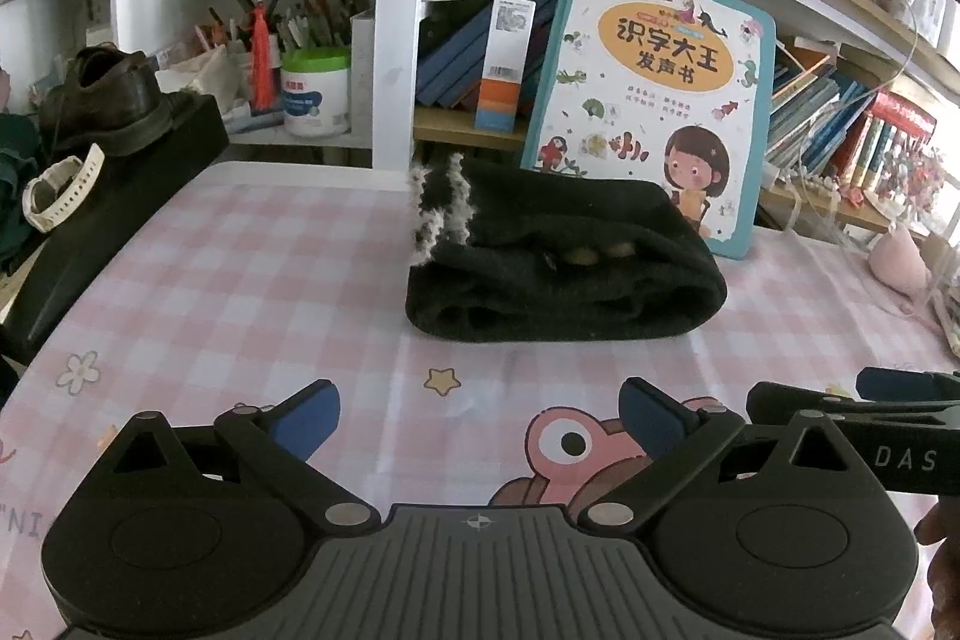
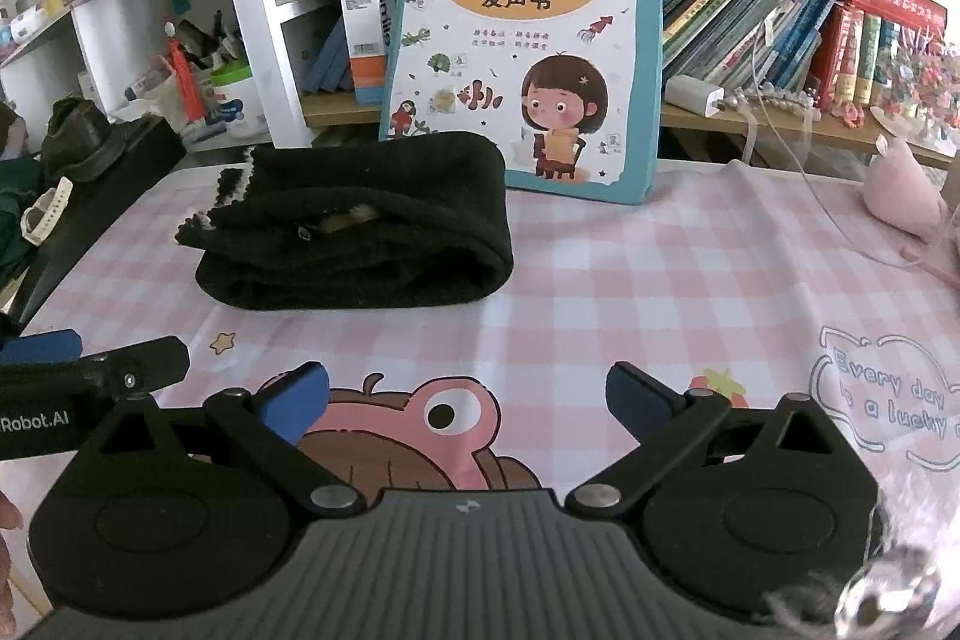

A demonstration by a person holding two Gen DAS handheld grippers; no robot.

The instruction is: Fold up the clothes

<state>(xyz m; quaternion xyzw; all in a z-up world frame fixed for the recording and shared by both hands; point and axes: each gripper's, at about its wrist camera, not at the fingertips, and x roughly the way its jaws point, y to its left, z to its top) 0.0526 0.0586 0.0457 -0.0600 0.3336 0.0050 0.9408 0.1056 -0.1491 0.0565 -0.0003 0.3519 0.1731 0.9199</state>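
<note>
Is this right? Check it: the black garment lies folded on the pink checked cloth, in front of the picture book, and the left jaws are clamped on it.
Not quite: in the left wrist view the left gripper is open, short of the black garment. The rest holds.

You have one folded garment [image 1: 564, 274], two grippers [image 1: 477, 421] [image 2: 468, 403], one picture book [image 1: 654, 100], one shoe [image 1: 102, 100] and one watch [image 1: 60, 196].

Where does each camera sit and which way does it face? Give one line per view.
Left wrist: behind the open left tongs, facing the folded black garment; right tongs at right edge.
Right wrist: behind the open right tongs, same direction; left tongs at left edge.
Shared: garment, picture book, checked tablecloth.
</note>
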